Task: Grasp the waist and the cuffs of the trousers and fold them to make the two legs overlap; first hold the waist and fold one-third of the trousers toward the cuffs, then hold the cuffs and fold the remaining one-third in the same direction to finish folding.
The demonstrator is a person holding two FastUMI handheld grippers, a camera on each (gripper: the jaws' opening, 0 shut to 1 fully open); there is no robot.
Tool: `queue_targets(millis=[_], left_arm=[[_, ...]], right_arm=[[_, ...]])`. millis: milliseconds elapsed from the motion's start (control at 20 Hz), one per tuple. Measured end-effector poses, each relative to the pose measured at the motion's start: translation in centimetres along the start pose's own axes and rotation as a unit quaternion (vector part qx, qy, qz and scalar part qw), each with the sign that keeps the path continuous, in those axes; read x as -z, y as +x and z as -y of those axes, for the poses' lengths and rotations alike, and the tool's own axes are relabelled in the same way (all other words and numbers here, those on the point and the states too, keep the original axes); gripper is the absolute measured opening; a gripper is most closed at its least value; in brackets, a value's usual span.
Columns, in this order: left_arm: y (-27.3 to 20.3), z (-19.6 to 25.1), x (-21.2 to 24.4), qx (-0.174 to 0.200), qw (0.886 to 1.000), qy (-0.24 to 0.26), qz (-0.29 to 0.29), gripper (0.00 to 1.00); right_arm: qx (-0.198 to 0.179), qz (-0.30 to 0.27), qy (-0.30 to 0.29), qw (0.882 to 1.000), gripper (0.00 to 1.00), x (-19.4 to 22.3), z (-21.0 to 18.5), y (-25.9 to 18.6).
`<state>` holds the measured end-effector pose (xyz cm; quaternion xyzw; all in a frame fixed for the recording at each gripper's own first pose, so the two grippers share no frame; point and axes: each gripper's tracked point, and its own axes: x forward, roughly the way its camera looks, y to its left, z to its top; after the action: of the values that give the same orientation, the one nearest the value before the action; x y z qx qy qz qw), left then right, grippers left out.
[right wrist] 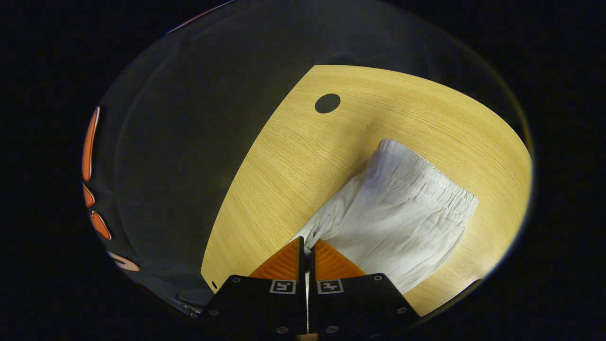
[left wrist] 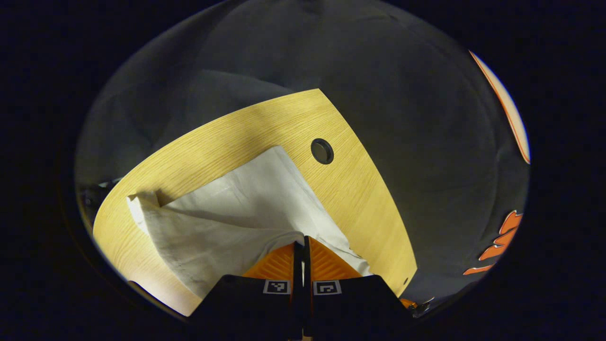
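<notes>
- Trousers (left wrist: 227, 213) lie white and rumpled on the worktop (left wrist: 265, 128).
- Left tongs (left wrist: 303, 246) clenched on their cloth.
- Right tongs (right wrist: 307, 248) clenched on their edge.

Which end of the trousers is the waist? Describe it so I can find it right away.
On the wooden table lie the white trousers, the right gripper shut on their near edge. The waist is the far end in the right gripper view, marked by a gathered, puckered elastic band.

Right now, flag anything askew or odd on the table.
One corner of the white trousers is flipped up at the far edge on the wooden table. Nothing looks spilled or damaged.
</notes>
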<state>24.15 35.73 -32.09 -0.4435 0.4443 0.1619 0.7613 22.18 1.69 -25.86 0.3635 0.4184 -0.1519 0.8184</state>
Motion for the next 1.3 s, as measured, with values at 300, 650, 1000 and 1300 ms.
queue_targets(millis=[300,650,1000,1300], left_arm=[[0.9,2.1,0.0,0.008,0.999,0.049,-0.001,0.62],[-1.2,2.5,0.0,0.013,0.998,0.059,0.005,0.98],[-3.9,1.3,1.9,0.012,0.997,0.073,0.008,0.99],[-6.2,0.3,3.9,0.028,0.994,0.098,0.036,1.00]], right_arm=[[-0.005,0.005,-0.004,1.000,0.33,-0.3,-1.3,2.5],[-0.009,0.023,-0.032,0.999,0.99,0.1,-1.8,-0.4],[-0.014,0.031,-0.075,0.997,0.99,2.4,-1.6,-4.6],[-0.015,0.045,-0.082,0.995,0.98,4.0,2.1,-9.3]])
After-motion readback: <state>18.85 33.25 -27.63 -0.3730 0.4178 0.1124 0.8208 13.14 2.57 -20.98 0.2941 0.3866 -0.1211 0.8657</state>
